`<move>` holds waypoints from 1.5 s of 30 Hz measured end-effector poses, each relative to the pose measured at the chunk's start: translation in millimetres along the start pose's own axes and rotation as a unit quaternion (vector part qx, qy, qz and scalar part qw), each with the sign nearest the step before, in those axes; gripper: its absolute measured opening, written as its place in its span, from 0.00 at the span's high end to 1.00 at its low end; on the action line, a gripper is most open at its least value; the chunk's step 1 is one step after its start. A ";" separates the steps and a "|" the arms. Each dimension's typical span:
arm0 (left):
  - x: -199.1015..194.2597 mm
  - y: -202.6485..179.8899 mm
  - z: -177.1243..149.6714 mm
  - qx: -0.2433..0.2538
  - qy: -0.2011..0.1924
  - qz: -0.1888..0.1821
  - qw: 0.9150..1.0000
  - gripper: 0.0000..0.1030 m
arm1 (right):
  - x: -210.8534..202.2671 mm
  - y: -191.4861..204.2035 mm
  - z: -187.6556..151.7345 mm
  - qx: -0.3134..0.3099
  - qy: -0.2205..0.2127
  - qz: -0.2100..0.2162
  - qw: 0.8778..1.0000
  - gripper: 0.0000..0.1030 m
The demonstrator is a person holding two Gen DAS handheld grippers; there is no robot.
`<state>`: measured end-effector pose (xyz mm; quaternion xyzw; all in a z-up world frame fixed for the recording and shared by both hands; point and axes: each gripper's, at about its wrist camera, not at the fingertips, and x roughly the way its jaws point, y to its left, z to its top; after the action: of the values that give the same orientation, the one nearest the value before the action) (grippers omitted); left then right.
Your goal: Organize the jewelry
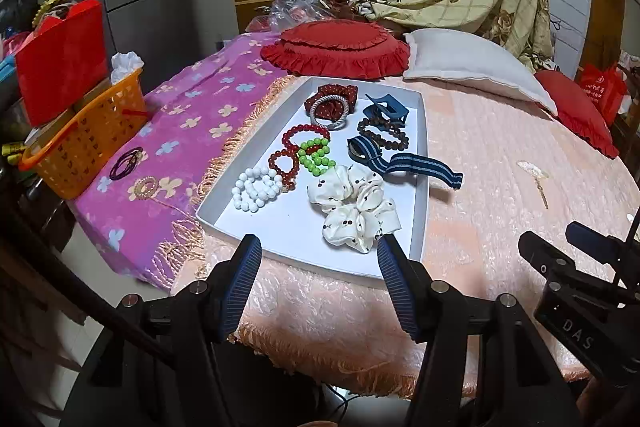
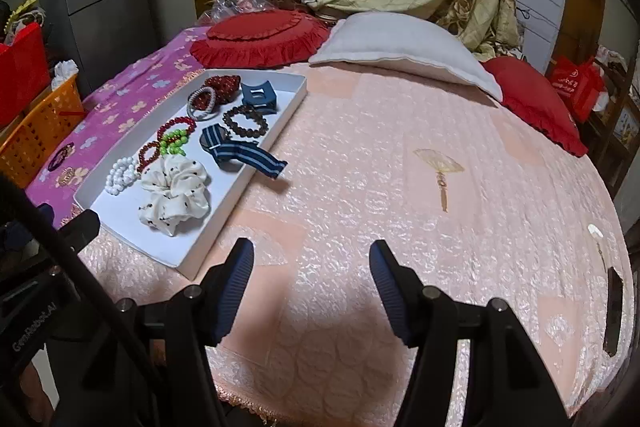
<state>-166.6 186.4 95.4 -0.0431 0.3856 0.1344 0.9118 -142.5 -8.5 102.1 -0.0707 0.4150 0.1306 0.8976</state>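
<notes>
White tray (image 1: 420, 131). Ahead of left gripper (image 1: 318, 247): cream scrunchie (image 1: 356, 207), black specks; white beads (image 1: 256, 187); green beads (image 1: 316, 155); navy band (image 1: 404, 163), pale stripes. Peach bedspread (image 2: 400, 187); pink floral cloth (image 1: 160, 131) leftward.

White tray (image 1: 421, 163) holds bead bracelets (image 1: 256, 187), scrunchies (image 1: 356, 211) (striped band (image 1: 424, 169) overhanging).
</notes>
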 end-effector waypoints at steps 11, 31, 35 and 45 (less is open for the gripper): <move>8.7 0.7 -1.7 0.001 0.015 0.004 1.000 0.57 | 5.2 2.2 -2.6 -0.001 0.008 -0.001 1.000 0.37; 18.0 0.1 -4.8 -0.004 0.034 -0.008 0.999 0.57 | 12.7 5.0 -5.5 -0.006 0.021 0.002 1.000 0.36; 18.5 0.2 -4.7 -0.005 0.035 -0.010 0.999 0.57 | 14.2 3.6 -5.3 -0.004 0.023 0.001 1.000 0.36; 18.1 -0.5 -6.3 -0.007 0.033 -0.009 0.999 0.57 | 14.9 4.5 -7.4 -0.007 0.024 0.001 1.000 0.36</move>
<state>-158.7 188.7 78.1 -0.0571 0.4145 0.1272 0.8993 -139.9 -3.2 85.9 -0.0796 0.4357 0.1330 0.8867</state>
